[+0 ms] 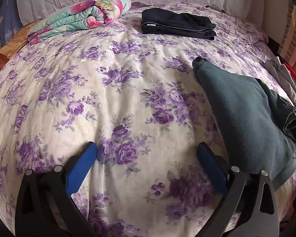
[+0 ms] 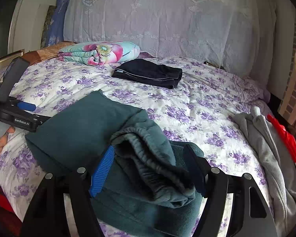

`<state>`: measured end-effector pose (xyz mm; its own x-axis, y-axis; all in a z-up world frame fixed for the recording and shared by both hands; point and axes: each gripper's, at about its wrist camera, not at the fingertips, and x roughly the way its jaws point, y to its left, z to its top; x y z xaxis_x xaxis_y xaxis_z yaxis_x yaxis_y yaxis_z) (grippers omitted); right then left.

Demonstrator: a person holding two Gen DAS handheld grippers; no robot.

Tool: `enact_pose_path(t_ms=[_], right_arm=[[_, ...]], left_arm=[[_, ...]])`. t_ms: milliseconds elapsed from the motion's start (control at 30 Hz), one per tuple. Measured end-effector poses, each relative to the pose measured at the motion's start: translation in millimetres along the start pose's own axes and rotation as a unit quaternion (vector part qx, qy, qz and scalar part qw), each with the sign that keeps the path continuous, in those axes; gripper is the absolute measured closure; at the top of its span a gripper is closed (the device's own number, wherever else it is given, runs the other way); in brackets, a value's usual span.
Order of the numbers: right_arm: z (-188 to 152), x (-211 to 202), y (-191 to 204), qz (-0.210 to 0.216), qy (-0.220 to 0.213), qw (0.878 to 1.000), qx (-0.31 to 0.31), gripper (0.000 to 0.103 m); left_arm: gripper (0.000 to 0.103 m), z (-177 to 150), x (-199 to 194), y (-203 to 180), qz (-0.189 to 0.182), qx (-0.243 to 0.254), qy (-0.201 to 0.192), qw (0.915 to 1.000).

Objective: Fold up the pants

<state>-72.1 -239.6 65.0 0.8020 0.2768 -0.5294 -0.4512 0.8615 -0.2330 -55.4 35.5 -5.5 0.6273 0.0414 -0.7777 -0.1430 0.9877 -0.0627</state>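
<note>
Teal fleece pants (image 2: 79, 126) lie folded on the floral bedspread (image 2: 197, 106), near its front edge. Their dark elastic waistband (image 2: 148, 158) is bunched up between the blue pads of my right gripper (image 2: 150, 152), which press on it from both sides. In the left wrist view the same teal pants (image 1: 242, 114) lie off to the right. My left gripper (image 1: 147, 150) hangs open over bare bedspread (image 1: 88, 79), holding nothing. The left gripper's body (image 2: 19, 118) also shows at the left edge of the right wrist view, with a person's fingers below it.
A folded dark pair of pants (image 1: 177, 23) lies at the far middle of the bed, beside a folded flowered quilt (image 1: 84, 13). A grey garment (image 2: 266, 138) and a red one (image 2: 286, 138) are heaped at the right edge. A lace-covered headboard (image 2: 167, 19) stands behind.
</note>
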Motion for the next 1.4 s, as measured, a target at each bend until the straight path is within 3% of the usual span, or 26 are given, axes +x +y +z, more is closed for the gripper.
enact_pose_path(t_ms=[133, 200, 233, 333, 400, 433, 500, 567, 633, 733, 800, 867, 1000, 1067, 1200, 1300, 1367, 1400], right_arm=[[-0.3, 21.9, 10.0, -0.017, 0.038, 0.999, -0.021, 0.033], [1.0, 23.2, 10.2, -0.008, 0.043, 0.999, -0.021, 0.055], [1.3, 23.7, 7.1, -0.005, 0.043, 0.999, -0.014, 0.072], [3.4, 27.4, -27.8, 0.001, 0.047, 0.998, 0.051, 0.076], [1.8, 36.9, -77.9, 0.011, 0.064, 0.985, 0.157, 0.066], [-2.1, 37.5, -99.6, 0.008, 0.067, 0.976, 0.207, 0.053], [-8.4, 23.8, -122.2, -0.013, 0.045, 0.967, 0.252, 0.051], [-10.4, 8.1, -122.0, -0.026, 0.028, 0.969, 0.243, 0.048], [-10.6, -1.3, -109.6, -0.006, 0.012, 0.975, 0.221, 0.045], [-5.6, 5.1, -78.0, 0.000, 0.024, 0.989, 0.147, 0.031], [-9.0, 24.2, -66.1, -0.031, 0.055, 0.992, 0.113, 0.021], [-16.5, 47.2, -67.0, -0.023, 0.111, 0.987, 0.117, 0.021], [-21.2, 14.7, -85.9, -0.017, 0.027, 0.984, 0.175, 0.019], [-22.9, -3.2, -87.9, -0.009, -0.009, 0.982, 0.189, 0.010], [-14.4, -12.6, -76.8, 0.006, -0.019, 0.985, 0.172, 0.008], [-11.4, 2.1, -53.6, 0.000, 0.010, 0.993, 0.117, 0.004], [-15.3, 26.9, -36.6, -0.021, 0.080, 0.994, 0.075, 0.004], [-12.8, 29.9, -33.8, -0.028, 0.091, 0.993, 0.066, 0.004]], left_arm=[[0.004, -0.3, 0.0, -4.3, 0.012, 0.005, -0.001, 0.9999], [0.004, -0.3, -0.5, -3.4, 0.010, 0.003, -0.002, 0.9999], [0.004, -0.3, -0.6, -2.9, 0.008, 0.002, -0.002, 1.0000], [0.004, -0.5, -0.9, -2.2, 0.008, 0.002, -0.003, 1.0000], [0.004, -0.4, -0.7, -2.6, 0.008, 0.001, -0.002, 1.0000], [0.004, -0.5, -1.2, -2.7, 0.007, 0.001, -0.003, 1.0000], [0.004, -0.4, -1.2, -2.7, 0.007, 0.001, -0.002, 1.0000], [0.004, -0.5, -0.8, -2.9, 0.009, 0.001, -0.002, 1.0000], [0.004, -0.3, -0.9, -2.9, 0.009, 0.002, -0.001, 1.0000], [0.004, -0.2, -0.9, -3.0, 0.008, 0.001, -0.001, 1.0000], [0.004, -0.3, -0.8, -3.0, 0.008, 0.001, -0.001, 1.0000], [0.004, -0.3, -0.9, -3.0, 0.009, 0.001, -0.001, 1.0000], [0.004, -0.3, -0.7, -3.1, 0.009, 0.001, -0.001, 1.0000], [0.004, -0.6, -0.8, -3.7, 0.010, 0.001, -0.001, 1.0000], [0.004, -0.6, -0.9, -3.7, 0.012, 0.001, -0.001, 0.9999], [0.004, -1.4, -0.8, -4.3, 0.013, 0.002, -0.002, 0.9999], [0.004, -1.4, -0.9, -4.4, 0.013, 0.001, -0.002, 0.9999], [0.004, -1.3, -0.9, -4.2, 0.013, 0.001, -0.002, 0.9999]])
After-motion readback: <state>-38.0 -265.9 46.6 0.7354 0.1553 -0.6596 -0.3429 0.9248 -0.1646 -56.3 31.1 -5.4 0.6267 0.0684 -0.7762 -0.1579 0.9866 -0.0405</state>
